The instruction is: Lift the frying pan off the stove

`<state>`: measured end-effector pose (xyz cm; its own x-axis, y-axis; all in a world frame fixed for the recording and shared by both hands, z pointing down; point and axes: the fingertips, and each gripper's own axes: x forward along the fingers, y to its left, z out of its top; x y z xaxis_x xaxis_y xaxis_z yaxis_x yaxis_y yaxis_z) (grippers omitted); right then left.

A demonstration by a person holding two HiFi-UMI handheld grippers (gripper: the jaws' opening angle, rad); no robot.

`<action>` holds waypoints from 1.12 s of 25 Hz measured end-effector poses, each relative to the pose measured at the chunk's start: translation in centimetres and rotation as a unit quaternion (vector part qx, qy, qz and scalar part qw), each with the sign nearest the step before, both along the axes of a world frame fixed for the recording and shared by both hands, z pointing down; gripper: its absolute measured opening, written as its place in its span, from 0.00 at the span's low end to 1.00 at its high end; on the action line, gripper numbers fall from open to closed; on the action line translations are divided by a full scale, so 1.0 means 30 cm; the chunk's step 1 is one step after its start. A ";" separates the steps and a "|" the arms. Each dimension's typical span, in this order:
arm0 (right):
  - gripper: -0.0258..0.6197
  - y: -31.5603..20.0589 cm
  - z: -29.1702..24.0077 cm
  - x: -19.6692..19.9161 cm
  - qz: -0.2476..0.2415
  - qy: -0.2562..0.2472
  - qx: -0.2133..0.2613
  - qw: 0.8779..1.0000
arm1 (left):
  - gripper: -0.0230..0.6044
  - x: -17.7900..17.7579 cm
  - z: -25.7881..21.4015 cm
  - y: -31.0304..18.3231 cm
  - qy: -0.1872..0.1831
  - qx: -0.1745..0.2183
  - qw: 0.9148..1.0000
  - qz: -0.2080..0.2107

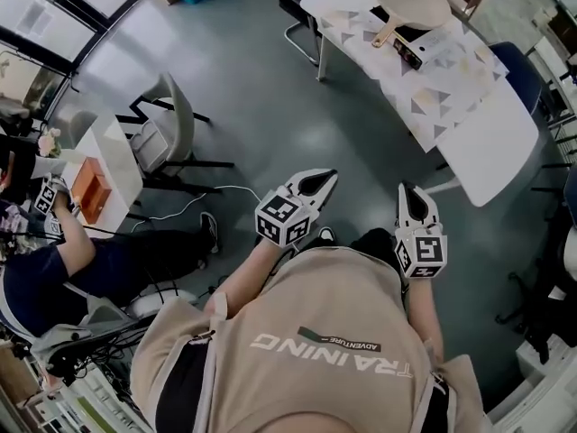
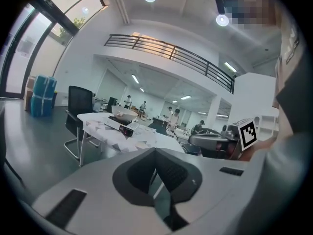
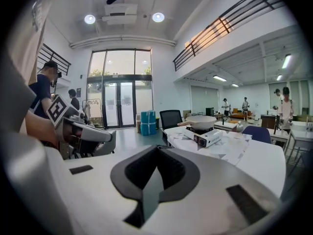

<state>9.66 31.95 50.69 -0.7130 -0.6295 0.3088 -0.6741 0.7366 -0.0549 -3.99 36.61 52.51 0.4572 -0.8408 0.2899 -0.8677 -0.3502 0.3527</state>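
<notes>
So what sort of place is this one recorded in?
Probably a big open office or lab hall: mezzanine railing, tall glass doors, and a table with a portable stove and frying pan.

On my shirt (image 1: 270, 305), lower middle of the head view, big pale letters read "TRAINING", upside down to the camera. Just above them a small dark patch (image 1: 347, 339) reads "ADVENTURE", also upside down. The cubes (image 1: 282, 219) on my left gripper (image 1: 325, 177) and right gripper (image 1: 407, 190) carry black-and-white square code markers, no letters. I can read nothing in either gripper view.
</notes>
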 end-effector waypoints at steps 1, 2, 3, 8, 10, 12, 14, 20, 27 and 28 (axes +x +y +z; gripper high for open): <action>0.04 -0.001 0.009 -0.006 0.001 0.002 -0.005 1.000 | 0.04 -0.004 0.004 -0.014 0.003 -0.001 1.000 0.003; 0.04 -0.002 0.018 -0.013 0.000 0.004 -0.011 1.000 | 0.04 -0.009 0.006 -0.026 0.006 -0.002 1.000 0.006; 0.04 -0.006 0.026 -0.021 -0.001 0.006 -0.015 1.000 | 0.04 -0.016 0.007 -0.041 0.008 -0.003 1.000 0.007; 0.04 -0.106 0.077 -0.062 -0.005 0.008 -0.034 0.999 | 0.04 -0.056 0.036 -0.159 0.010 -0.013 1.000 0.008; 0.04 -0.172 0.096 -0.080 -0.009 0.005 -0.036 0.999 | 0.04 -0.071 0.049 -0.213 0.005 -0.019 1.000 0.006; 0.04 -0.259 0.106 -0.096 -0.008 -0.002 -0.038 0.999 | 0.04 -0.084 0.052 -0.280 -0.005 -0.023 1.000 0.006; 0.04 -0.359 0.101 -0.116 -0.008 -0.015 -0.042 0.999 | 0.04 -0.100 0.043 -0.358 -0.017 -0.028 0.999 0.005; 0.04 -0.649 0.069 -0.135 -0.037 -0.014 -0.027 0.999 | 0.04 -0.112 -0.001 -0.635 -0.038 -0.030 0.999 -0.010; 0.04 -0.916 0.119 -0.113 -0.057 -0.024 -0.047 0.997 | 0.04 -0.085 -0.033 -0.930 -0.049 -0.026 0.998 -0.022; 0.04 -0.941 0.123 -0.111 -0.061 -0.024 -0.047 0.997 | 0.04 -0.082 -0.032 -0.956 -0.050 -0.027 0.998 -0.025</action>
